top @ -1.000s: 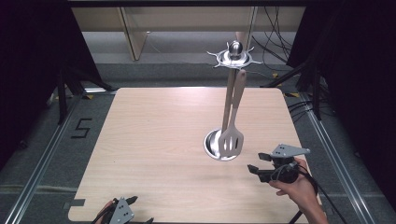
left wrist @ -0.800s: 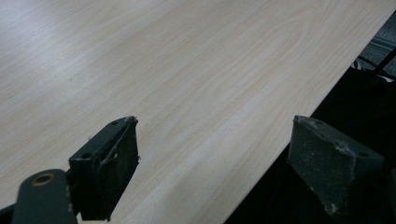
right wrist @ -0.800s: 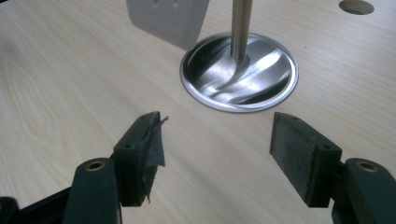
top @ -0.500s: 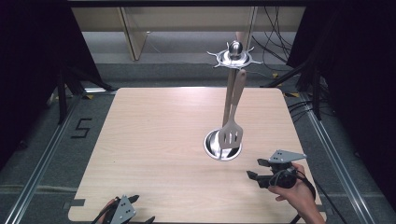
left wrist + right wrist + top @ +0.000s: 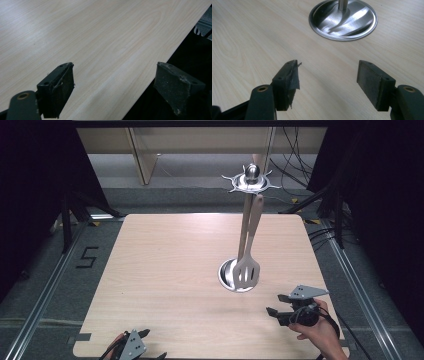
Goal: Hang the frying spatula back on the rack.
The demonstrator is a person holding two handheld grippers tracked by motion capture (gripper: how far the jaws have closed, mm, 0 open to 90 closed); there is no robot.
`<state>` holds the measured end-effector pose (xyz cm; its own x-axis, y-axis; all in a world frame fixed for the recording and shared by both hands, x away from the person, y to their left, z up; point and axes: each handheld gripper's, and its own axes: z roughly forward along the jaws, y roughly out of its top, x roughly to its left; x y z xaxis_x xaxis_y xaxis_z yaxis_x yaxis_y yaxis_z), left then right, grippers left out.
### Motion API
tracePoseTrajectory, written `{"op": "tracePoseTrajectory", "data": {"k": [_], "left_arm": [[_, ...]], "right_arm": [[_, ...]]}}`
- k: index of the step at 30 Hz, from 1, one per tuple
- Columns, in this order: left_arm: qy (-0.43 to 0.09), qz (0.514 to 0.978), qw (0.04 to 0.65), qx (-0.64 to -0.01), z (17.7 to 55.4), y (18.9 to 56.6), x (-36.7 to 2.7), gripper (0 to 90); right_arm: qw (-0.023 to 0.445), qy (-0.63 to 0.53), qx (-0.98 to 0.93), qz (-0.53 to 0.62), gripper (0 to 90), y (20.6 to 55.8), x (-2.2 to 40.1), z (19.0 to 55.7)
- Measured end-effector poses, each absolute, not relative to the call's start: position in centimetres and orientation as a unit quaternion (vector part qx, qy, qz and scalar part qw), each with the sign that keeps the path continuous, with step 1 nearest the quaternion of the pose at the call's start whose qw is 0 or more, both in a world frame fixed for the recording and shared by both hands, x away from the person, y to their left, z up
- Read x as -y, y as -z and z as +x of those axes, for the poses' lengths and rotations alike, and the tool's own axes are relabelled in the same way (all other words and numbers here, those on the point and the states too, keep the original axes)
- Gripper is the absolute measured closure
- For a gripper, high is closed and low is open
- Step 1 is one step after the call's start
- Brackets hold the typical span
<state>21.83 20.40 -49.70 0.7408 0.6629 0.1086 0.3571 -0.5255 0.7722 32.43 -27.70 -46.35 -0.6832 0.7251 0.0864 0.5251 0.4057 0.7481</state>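
Note:
A steel utensil stand (image 5: 248, 215) rises from a round base (image 5: 227, 272) right of the table's middle, with a hook crown (image 5: 251, 181) on top. A pale slotted spatula (image 5: 247, 270) hangs from the crown, its head in front of the base. My right gripper (image 5: 276, 304) is held in a hand at the near right, a little short of the base, jaws open and empty. In the right gripper view its jaws (image 5: 328, 75) point at the base (image 5: 343, 18). My left gripper (image 5: 152, 343) sits at the near left edge, open and empty (image 5: 115, 85).
The light wooden table (image 5: 165, 260) has rounded corners; its near edge (image 5: 150, 82) runs between my left jaws. Dark floor, metal rails and cables surround the table. A wooden frame stands behind it.
My right gripper has drifted slightly toward the near edge, away from the stand's base. The left gripper has stayed put.

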Motion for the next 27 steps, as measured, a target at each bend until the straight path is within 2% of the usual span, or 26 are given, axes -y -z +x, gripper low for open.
{"op": "tracePoseTrajectory", "data": {"k": [7,8,9,22,27], "left_arm": [[-0.208,0.852,0.376,-0.297,22.0,49.8,-20.5,15.4],[-0.206,0.851,0.380,-0.299,21.8,49.7,-20.4,15.4],[-0.209,0.853,0.376,-0.296,21.8,49.6,-20.5,15.4],[-0.213,0.851,0.377,-0.295,21.4,49.6,-20.4,15.4],[-0.214,0.854,0.375,-0.291,21.3,49.4,-20.6,15.4]], "right_arm": [[0.125,-0.396,-0.824,0.385,34.5,46.4,28.4,32.4],[0.137,-0.397,-0.826,0.376,34.5,46.4,28.6,32.5],[0.126,-0.393,-0.824,0.388,34.5,46.5,28.5,32.2],[0.120,-0.394,-0.825,0.386,32.6,47.7,28.3,31.2],[0.131,-0.396,-0.823,0.387,31.8,48.0,28.2,30.7]]}}
